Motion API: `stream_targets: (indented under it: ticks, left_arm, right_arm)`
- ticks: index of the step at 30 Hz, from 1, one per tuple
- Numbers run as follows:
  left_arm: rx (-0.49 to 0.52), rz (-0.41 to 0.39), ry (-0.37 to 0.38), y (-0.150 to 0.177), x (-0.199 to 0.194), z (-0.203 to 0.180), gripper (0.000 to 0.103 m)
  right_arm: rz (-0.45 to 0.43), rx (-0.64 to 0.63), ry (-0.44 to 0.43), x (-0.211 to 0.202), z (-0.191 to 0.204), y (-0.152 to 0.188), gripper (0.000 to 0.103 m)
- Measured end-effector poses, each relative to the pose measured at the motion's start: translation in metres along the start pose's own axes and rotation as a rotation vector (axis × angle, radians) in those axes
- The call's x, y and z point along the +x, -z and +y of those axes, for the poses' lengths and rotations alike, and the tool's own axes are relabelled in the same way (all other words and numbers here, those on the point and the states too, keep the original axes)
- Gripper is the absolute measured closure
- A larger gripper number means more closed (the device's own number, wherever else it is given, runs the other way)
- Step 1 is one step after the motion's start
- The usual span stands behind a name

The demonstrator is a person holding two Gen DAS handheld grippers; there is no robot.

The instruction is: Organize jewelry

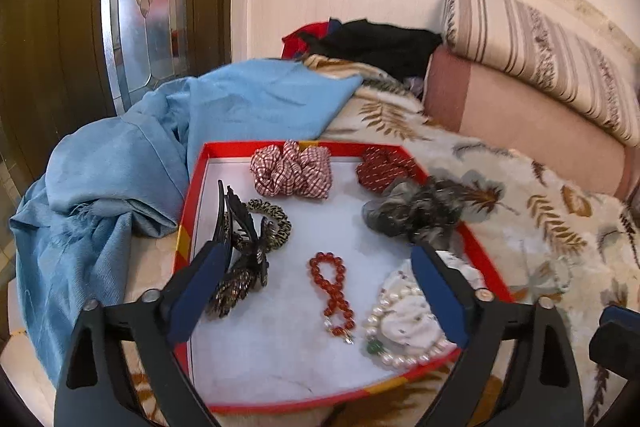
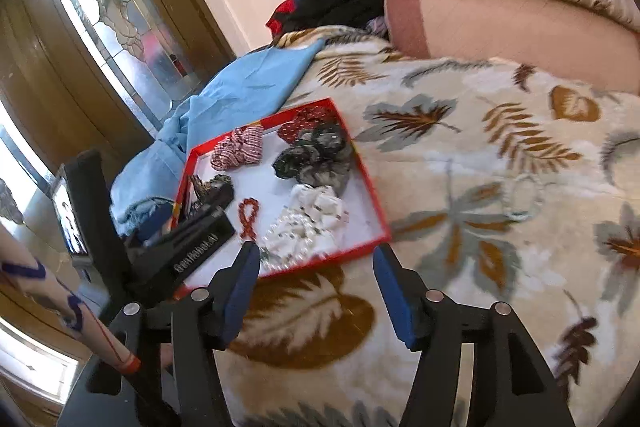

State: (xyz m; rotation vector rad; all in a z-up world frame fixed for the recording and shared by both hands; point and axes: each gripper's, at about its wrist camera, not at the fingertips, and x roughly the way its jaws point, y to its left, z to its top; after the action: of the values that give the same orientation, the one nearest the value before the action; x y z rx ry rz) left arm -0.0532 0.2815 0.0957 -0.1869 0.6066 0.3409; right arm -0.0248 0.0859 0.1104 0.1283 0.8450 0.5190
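Observation:
A red-rimmed box lid (image 1: 192, 195) with a white floor lies on the bed; it also shows in the right wrist view (image 2: 376, 203). In it lie a red bead bracelet (image 1: 332, 291), a pearl bracelet (image 1: 396, 355) around a white scrunchie (image 1: 404, 319), black hair claws (image 1: 244, 247), a checked red scrunchie (image 1: 292, 169), a dark red scrunchie (image 1: 380, 165) and a grey scrunchie (image 1: 416, 211). My left gripper (image 1: 320, 255) is open and empty, just above the lid over the red bracelet. My right gripper (image 2: 316, 251) is open and empty, near the lid's front edge.
A leaf-patterned blanket (image 2: 480, 155) covers the bed. A clear bead bracelet (image 2: 524, 195) lies on it right of the lid. A blue cloth (image 1: 160, 147) is bunched left of the lid. Pillows (image 1: 540, 67) and dark clothes (image 1: 372, 47) lie behind. A wooden door (image 1: 52, 27) stands at left.

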Motion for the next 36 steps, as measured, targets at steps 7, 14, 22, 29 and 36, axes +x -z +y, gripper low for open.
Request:
stream_targets:
  ticks: [7, 14, 22, 29, 36]
  left_arm:
    - [-0.017, -0.069, 0.010, 0.006, -0.070, -0.014, 0.000]
    - [0.026, -0.105, -0.038, 0.019, -0.150, -0.023, 0.000]
    - [0.065, -0.115, -0.174, 0.034, -0.212, -0.024, 0.000]
    - [0.057, -0.145, -0.173, 0.045, -0.231, -0.022, 0.000]
    - [-0.004, -0.107, -0.174, 0.042, -0.212, -0.017, 0.000]
  right_arm:
    - [-0.072, -0.077, 0.081, -0.062, 0.000, 0.028, 0.023]
    - [-0.151, -0.125, 0.136, -0.125, 0.009, 0.065, 0.021]
    - [-0.224, -0.180, 0.163, -0.171, 0.033, 0.106, 0.015]
    - [-0.284, -0.213, 0.184, -0.195, 0.038, 0.118, 0.014]
    - [-0.291, -0.240, 0.198, -0.190, 0.043, 0.118, 0.013]
